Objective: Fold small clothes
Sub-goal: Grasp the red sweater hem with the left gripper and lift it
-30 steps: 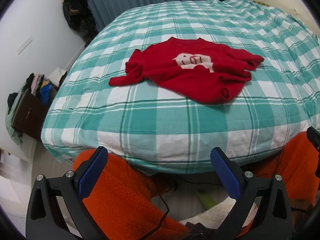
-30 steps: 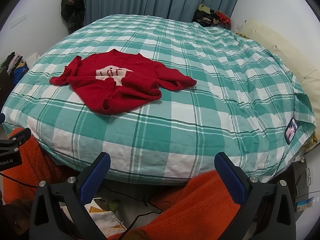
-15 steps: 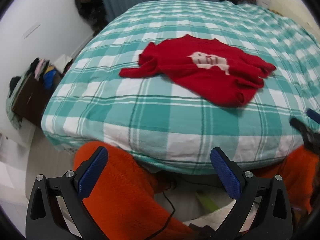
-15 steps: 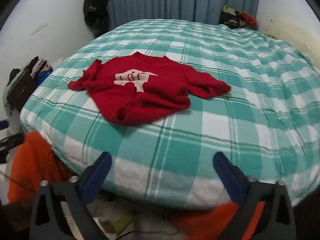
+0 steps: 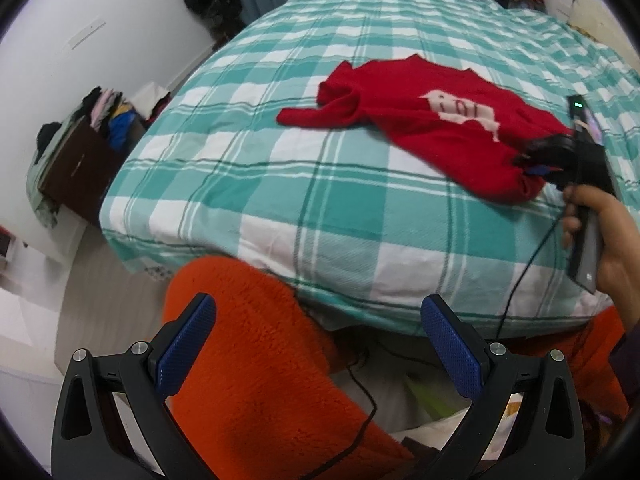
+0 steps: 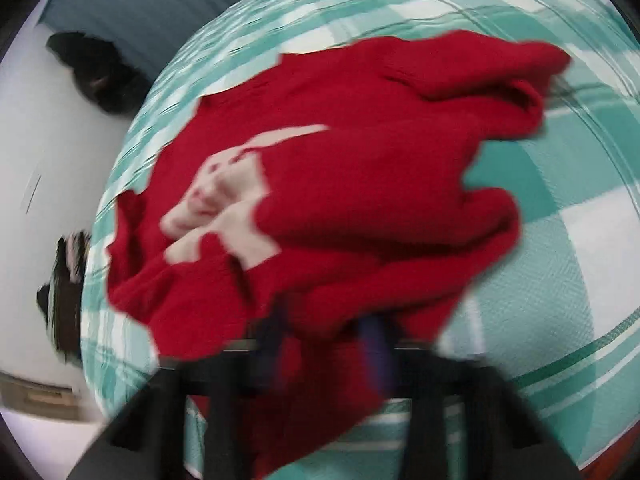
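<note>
**Right jaws closing on the near hem; left standing wide**

Right gripper (image 6: 328,344): jaws have just been closing, drawn nearly together with red knit between them, apparently pinched, though the blur hides the pads. Left gripper (image 5: 320,344): wide apart, holding nothing, low in frame over orange fleece (image 5: 260,360). Red sweater (image 5: 432,124) lies rumpled, right of centre on the checked bedspread (image 5: 280,184). Soft, light, stretchy knit; it will sag. Grip hems, shoulders, cuffs.

The left wrist view looks steeply down from off the bed's (image 5: 320,216) near edge, with the red sweater (image 5: 440,136) far off at two o'clock. The right wrist view sits close over that sweater (image 6: 340,184), which fills its blurred frame. Both share sweater and checked cover.
</note>
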`<state>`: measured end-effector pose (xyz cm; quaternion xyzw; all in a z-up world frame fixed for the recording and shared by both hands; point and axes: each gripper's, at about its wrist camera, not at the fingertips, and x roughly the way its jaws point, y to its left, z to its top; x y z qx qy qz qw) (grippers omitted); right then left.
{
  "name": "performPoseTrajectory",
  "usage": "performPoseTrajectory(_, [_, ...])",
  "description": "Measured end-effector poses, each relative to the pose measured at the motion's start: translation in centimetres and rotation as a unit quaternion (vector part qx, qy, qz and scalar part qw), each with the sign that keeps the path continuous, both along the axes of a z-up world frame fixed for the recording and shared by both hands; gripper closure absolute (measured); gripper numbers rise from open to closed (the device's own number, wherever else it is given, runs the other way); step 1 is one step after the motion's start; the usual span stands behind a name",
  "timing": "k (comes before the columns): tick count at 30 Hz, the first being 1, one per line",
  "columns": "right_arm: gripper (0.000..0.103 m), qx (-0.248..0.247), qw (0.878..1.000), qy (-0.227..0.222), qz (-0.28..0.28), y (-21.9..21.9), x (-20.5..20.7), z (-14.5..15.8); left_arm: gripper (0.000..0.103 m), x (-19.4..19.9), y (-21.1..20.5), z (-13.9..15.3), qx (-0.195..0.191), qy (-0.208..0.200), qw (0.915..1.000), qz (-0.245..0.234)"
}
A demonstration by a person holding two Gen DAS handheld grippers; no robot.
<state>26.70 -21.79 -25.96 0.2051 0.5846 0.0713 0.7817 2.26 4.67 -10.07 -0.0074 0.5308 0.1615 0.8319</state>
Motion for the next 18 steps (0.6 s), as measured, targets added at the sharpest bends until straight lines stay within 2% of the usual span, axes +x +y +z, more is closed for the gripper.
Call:
performPoseTrajectory(2, [0.096, 0.016, 1.000, -0.014, 0.004, -1.5, -1.5, 1.2, 0.001, -0.1, 0.5, -0.3, 0.004, 0.003, 1.0000, 0.005])
performPoseTrajectory(5, [0.096, 0.015, 0.998, -0.057, 0.021, -6.0, -6.9, 4.9, 0.001, 0.2, 1.4, -1.5, 0.003, 0.015, 0.9998, 0.016])
performPoseTrajectory(7, [0.096, 0.001, 0.998, -0.062, 0.016, -9.0, -10.0, 5.6, 0.001, 1.0, 1.7, -2.7, -0.007, 0.029, 0.9994, 0.019])
performPoseTrajectory(9, [0.100, -0.028, 0.998, -0.048, 0.006, -12.0, -12.5, 4.9, 0.001, 2.0, 1.4, -3.6, -0.027, 0.034, 0.9990, 0.008])
performPoseTrajectory(11, [0.100, -0.041, 0.998, -0.038, -0.007, -14.0, -13.8, 3.5, 0.001, 4.3, 0.8, -4.2, -0.081, 0.026, 0.9962, -0.020])
performPoseTrajectory(14, [0.099, -0.003, 0.999, -0.025, -0.037, -16.4, -15.2, 1.0, 0.001, 9.3, 0.3, -4.5, -0.180, 0.008, 0.9826, -0.044])
performPoseTrajectory(16, [0.097, -0.005, 0.998, -0.046, -0.037, -16.2, -15.2, 0.4, 0.001, 13.5, 0.1, -4.5, -0.222, -0.002, 0.9740, -0.046])
performPoseTrajectory(17, [0.090, -0.010, 0.998, -0.055, -0.031, -15.8, -15.3, 0.3, 0.001, 14.9, 0.0, -4.6, -0.233, -0.002, 0.9715, -0.041])
performPoseTrajectory(18, [0.080, -0.007, 0.998, -0.059, -0.027, -15.6, -15.2, 0.1, 0.001, 17.2, -0.1, -5.0, -0.260, 0.002, 0.9650, -0.031])
